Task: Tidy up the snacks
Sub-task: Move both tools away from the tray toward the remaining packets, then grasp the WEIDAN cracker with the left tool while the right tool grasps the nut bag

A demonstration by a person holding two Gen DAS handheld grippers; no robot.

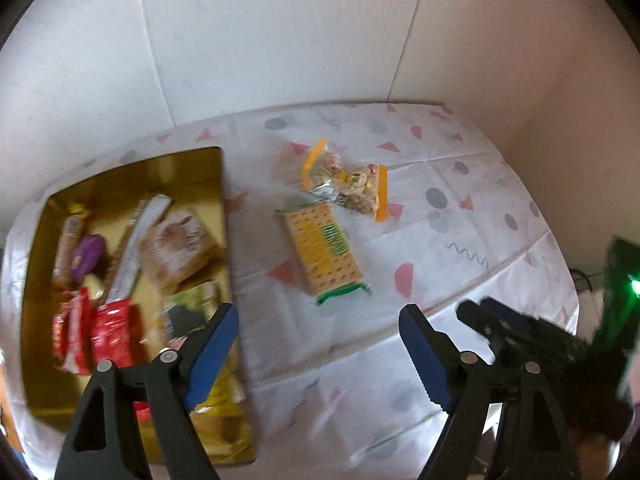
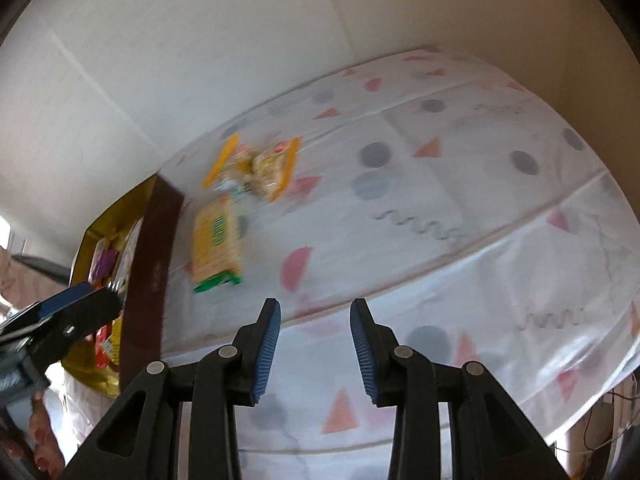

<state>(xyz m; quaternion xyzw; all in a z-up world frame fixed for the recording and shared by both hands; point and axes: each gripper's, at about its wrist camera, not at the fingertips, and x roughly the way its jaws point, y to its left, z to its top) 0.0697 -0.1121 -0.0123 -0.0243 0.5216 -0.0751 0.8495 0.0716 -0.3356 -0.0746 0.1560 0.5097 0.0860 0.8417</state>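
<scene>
A gold box on the table's left holds several snack packets, among them red ones, a purple one and a beige one. On the cloth lie a yellow cracker pack with green ends and a clear orange-edged bag of snacks. My left gripper is open and empty, near the box's right wall. My right gripper is open and empty, over the table's front edge. The cracker pack, the bag and the box show in the right wrist view too.
The table wears a white cloth with pink triangles and grey dots. White walls close the back and right. The right gripper shows at the left wrist view's right edge; the left gripper shows at the right wrist view's left edge.
</scene>
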